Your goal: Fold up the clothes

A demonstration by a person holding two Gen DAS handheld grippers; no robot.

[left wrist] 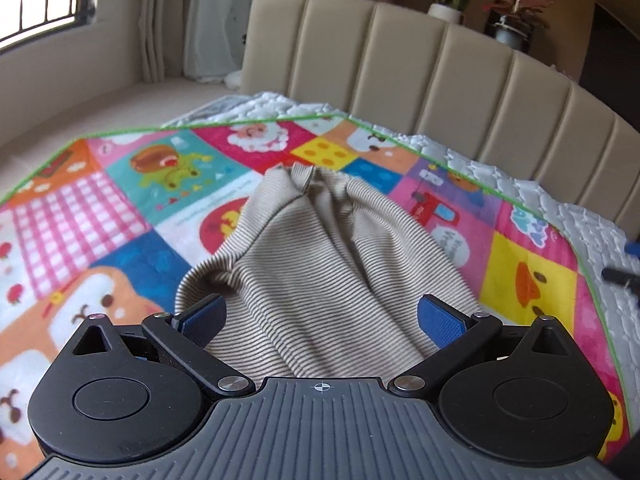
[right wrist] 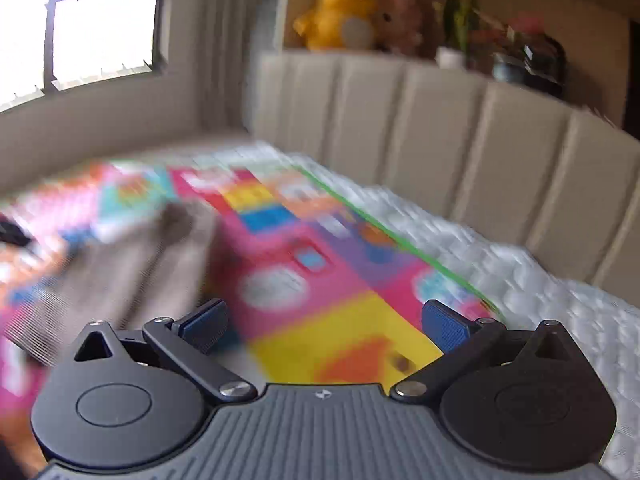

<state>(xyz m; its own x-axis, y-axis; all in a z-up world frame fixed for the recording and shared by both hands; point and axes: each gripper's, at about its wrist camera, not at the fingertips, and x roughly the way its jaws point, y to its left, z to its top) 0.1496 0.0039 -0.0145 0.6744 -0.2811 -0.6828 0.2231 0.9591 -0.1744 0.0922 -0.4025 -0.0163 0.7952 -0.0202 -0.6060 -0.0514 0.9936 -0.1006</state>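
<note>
Here the left gripper (left wrist: pixel 322 320) stands wide, empty, over the bunched beige fine-striped knit garment (left wrist: pixel 320 264) on the colourful cartoon patchwork mat (left wrist: pixel 120 200). The right gripper (right wrist: pixel 324 324), also wide and empty, hovers right of the garment; a padded beige headboard (left wrist: pixel 420 76) stands far behind.

Both views are taken low over the bed, faced toward the headboard (left wrist: pixel 420 64). The patterned mat (left wrist: pixel 120 208), striped garment (left wrist: pixel 320 260) and window (right wrist: pixel 100 20) are shared; the right view is blurred.
</note>
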